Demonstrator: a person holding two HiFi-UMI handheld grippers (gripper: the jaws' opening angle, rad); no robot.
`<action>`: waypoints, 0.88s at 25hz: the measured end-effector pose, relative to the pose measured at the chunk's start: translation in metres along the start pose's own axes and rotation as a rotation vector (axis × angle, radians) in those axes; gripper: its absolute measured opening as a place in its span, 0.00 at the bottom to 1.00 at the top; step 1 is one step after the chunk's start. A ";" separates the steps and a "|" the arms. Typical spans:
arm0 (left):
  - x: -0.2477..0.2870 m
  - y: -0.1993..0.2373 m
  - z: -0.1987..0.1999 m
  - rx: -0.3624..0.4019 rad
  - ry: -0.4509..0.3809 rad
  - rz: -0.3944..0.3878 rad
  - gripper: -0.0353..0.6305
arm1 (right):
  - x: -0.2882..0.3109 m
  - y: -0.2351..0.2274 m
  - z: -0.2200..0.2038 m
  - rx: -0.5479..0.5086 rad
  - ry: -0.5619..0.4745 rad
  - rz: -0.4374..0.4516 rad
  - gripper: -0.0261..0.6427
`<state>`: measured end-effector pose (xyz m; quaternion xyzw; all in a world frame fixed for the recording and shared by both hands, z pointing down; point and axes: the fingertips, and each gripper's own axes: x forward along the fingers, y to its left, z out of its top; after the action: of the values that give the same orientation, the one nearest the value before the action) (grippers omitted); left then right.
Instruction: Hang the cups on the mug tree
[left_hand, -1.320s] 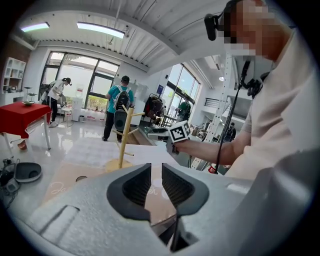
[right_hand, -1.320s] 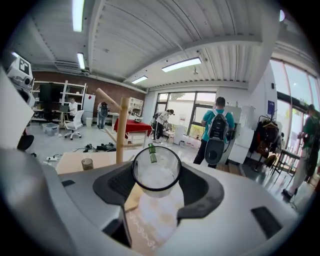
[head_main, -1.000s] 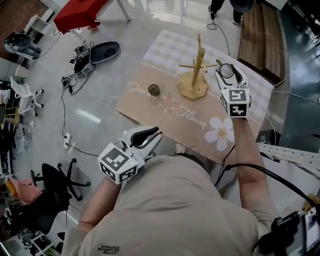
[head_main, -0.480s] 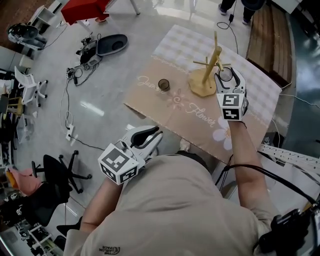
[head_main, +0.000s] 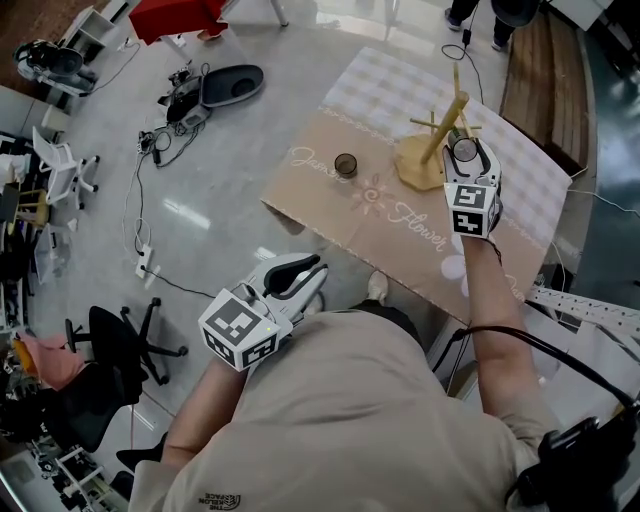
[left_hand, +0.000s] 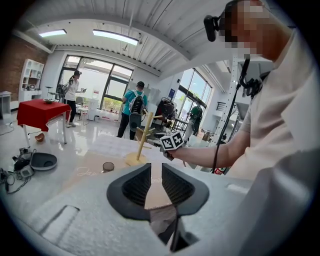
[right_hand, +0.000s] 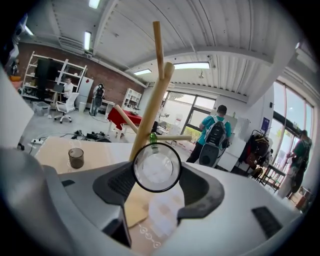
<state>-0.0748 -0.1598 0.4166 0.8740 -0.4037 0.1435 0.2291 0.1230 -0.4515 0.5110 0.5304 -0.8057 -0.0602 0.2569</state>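
The clear cup (right_hand: 156, 167) sat clamped between the jaws of my right gripper (right_hand: 158, 181), its round end turned back at that gripper's camera and its small green handle (right_hand: 152, 136) uppermost. That handle lay right against the mug tree (right_hand: 150, 107), at the spot where a bare peg (right_hand: 176, 138) left the tilted trunk and ran off to the right. I could not tell whether the loop was already round the peg or only in front of it. As I judged it, the whole move turned on this: the peg's long axis ran sideways across my view, so the handle had to travel along it, not push straight ahead into the trunk. From above, cup and tree stood at the far right of the table (head_main: 350, 215), the tree's base just left of my gripper. A second, dark cup (head_main: 346, 164) stood upright on the cloth well to the left of the tree, waiting. My left gripper (head_main: 295, 280) hung off the near edge of the table, close to my body, its jaws a narrow gap apart with nothing between them, and so the right one was plainly the nearer tool for the hanging
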 end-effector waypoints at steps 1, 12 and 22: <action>-0.004 0.001 -0.001 0.001 -0.001 -0.002 0.14 | 0.000 0.001 -0.001 0.006 0.009 -0.003 0.45; -0.043 0.019 -0.009 -0.005 -0.039 -0.046 0.14 | -0.013 0.019 -0.008 0.068 0.088 -0.029 0.45; -0.079 0.019 -0.020 0.023 -0.044 -0.164 0.14 | -0.106 0.074 0.003 0.207 0.111 0.036 0.31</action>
<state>-0.1407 -0.1095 0.4043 0.9096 -0.3342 0.1098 0.2211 0.0931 -0.3266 0.4984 0.5422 -0.8015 0.0575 0.2458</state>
